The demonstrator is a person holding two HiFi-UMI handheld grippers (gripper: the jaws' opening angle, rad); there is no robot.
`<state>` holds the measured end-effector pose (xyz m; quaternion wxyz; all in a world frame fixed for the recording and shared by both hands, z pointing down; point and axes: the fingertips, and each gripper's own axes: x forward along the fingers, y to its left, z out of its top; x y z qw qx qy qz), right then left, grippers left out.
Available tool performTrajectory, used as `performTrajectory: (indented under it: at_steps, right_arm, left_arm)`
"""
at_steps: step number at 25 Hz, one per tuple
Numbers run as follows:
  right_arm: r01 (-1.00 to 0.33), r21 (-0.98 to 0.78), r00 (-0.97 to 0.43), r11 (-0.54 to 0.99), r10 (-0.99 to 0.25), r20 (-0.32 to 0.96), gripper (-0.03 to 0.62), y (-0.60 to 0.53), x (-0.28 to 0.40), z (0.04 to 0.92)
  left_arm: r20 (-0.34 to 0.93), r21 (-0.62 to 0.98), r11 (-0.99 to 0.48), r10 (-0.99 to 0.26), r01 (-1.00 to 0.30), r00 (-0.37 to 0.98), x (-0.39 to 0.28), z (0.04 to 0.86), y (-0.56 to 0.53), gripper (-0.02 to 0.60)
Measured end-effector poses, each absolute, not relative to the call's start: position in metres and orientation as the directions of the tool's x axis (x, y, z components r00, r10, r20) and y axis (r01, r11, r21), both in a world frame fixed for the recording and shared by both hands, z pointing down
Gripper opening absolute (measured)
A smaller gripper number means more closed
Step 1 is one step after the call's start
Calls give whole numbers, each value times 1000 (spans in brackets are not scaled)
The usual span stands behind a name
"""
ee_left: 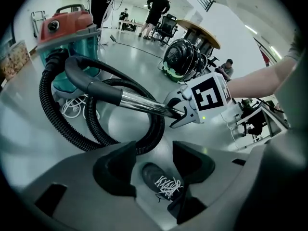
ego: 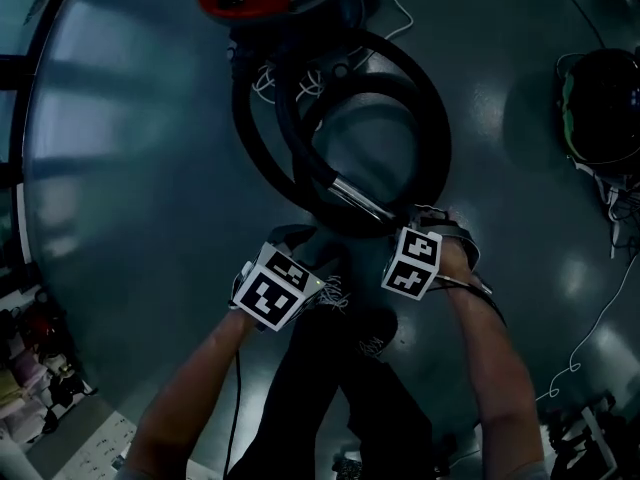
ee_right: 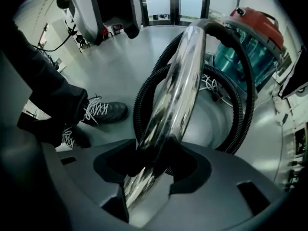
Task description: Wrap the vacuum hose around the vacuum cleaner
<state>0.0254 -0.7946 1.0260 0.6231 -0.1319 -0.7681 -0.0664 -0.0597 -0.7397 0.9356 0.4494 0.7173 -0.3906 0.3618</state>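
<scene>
Glossy grey floor (ego: 130, 168) of an open hall carries the work; no counter is involved. The vacuum cleaner (ee_left: 67, 28), red lid over a teal body, stands upright. Its black ribbed hose (ego: 441, 133) lies in loose loops on the floor just in front of it, not yet round the body.

The right gripper (ee_right: 151, 165) has its jaws clamped on the chrome tube (ee_right: 180, 81) at the hose's free end, on the side of the loops away from the vacuum cleaner. The left gripper (ee_left: 154, 167) is released and empty, with only a laced shoe (ee_left: 161, 182) showing beyond its jaws.

Judgement: the gathering step is in hand. The next move calls for leading the tube round the vacuum cleaner, with the free gripper steadying the slack.

No brand or label is legible, and the gripper cubes bear only square markers.
</scene>
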Motion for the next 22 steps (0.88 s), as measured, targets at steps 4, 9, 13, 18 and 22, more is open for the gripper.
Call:
performTrajectory:
  at_steps: [4, 9, 13, 18, 22]
  right_arm:
    - [304, -46, -173, 952, 102, 980, 218, -797, 27, 1052]
    - [308, -26, -162, 951, 79, 984, 218, -801, 26, 1076]
    - [297, -9, -165, 955, 61, 984, 218, -799, 26, 1092]
    - [257, -26, -207, 966, 81, 975, 218, -791, 19, 1108]
    - [171, -96, -256, 981, 138, 957, 218, -784, 18, 1121]
  left_arm:
    - [868, 375, -285, -226, -882, 443, -66, 947, -746, 244]
    - [858, 374, -323, -236, -870, 456, -72, 949, -765, 244]
    - [862, 373, -340, -218, -863, 458, -75, 957, -770, 243]
    - [863, 397, -320, -188, -860, 469, -72, 971, -763, 242]
    - [875, 402, -276, -165, -873, 455, -73, 996, -761, 243]
